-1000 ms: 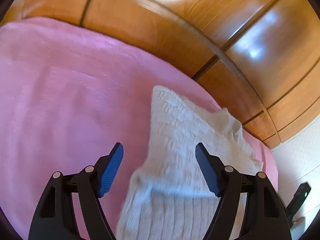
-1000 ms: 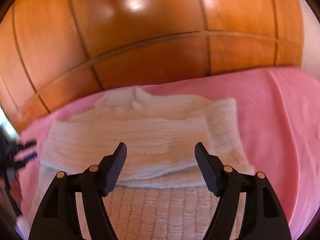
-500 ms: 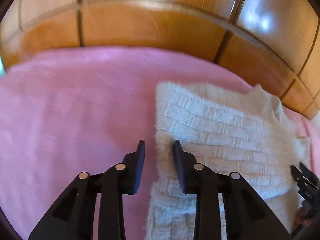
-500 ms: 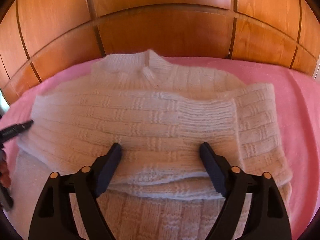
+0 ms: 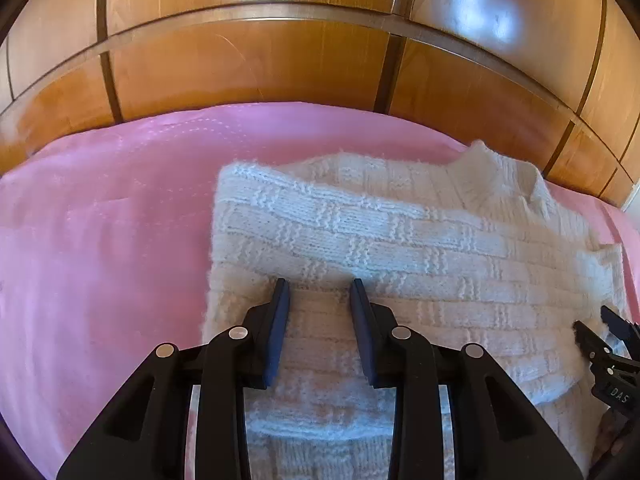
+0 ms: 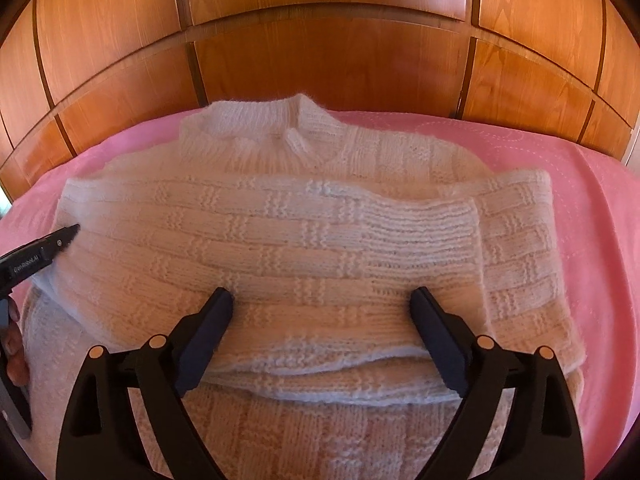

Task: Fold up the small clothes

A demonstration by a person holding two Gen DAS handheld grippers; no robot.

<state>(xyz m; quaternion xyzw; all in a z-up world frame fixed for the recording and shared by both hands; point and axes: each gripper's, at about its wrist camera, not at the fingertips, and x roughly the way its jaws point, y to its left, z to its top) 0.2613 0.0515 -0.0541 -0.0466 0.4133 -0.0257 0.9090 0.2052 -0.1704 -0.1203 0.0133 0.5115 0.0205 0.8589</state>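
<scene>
A pink bedspread (image 5: 100,240) is backed by wood panelling (image 6: 320,60), white sweater (image 6: 280,240) spread under the wide-open right gripper (image 6: 322,300) and half-parted left gripper (image 5: 318,290).

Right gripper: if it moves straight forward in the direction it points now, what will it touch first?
Most likely the folded sleeve of the white knit sweater, which lies directly between and ahead of the open right gripper. How high the fingertips are above the knit is unclear, so it might skim the sleeve before touching.

black plastic left gripper (image 5: 319,286), blue pads (image 5: 275,332), silver rivets
</scene>
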